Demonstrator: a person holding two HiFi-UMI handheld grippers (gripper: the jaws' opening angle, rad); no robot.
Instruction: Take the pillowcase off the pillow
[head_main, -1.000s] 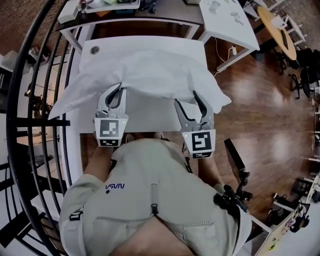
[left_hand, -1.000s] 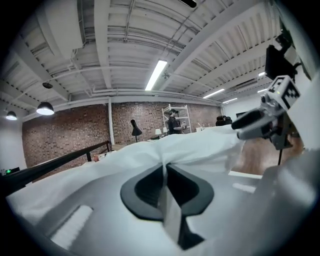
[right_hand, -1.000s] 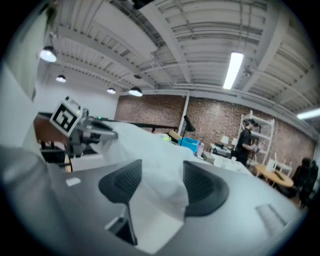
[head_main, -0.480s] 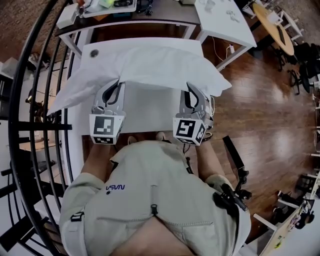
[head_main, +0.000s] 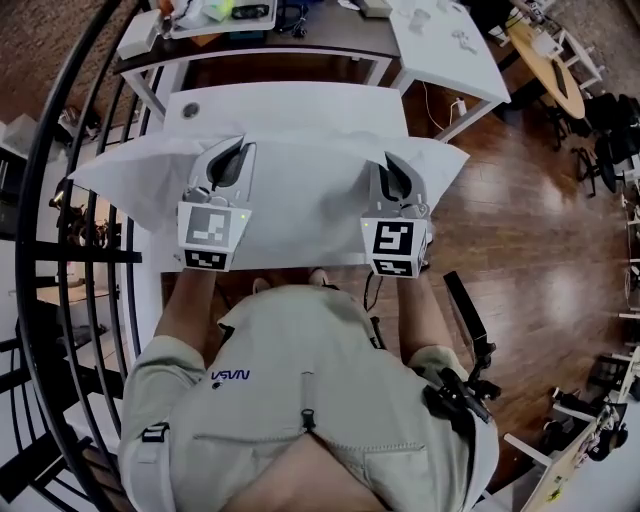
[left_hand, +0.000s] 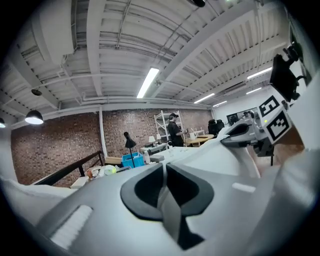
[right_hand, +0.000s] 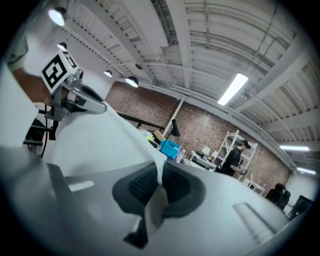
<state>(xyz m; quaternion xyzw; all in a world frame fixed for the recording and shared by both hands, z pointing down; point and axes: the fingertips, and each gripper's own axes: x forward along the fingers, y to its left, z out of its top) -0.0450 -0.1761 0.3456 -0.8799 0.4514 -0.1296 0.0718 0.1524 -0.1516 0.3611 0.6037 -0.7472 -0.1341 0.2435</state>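
Pillowcase (head_main: 300, 195) lies spread over the desk (head_main: 290, 100), with the left gripper (head_main: 236, 152) and the right gripper (head_main: 391, 168) each closed on its white cloth.

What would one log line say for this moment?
left gripper shut on pillowcase | right gripper shut on pillowcase | pillowcase spread between them over white table
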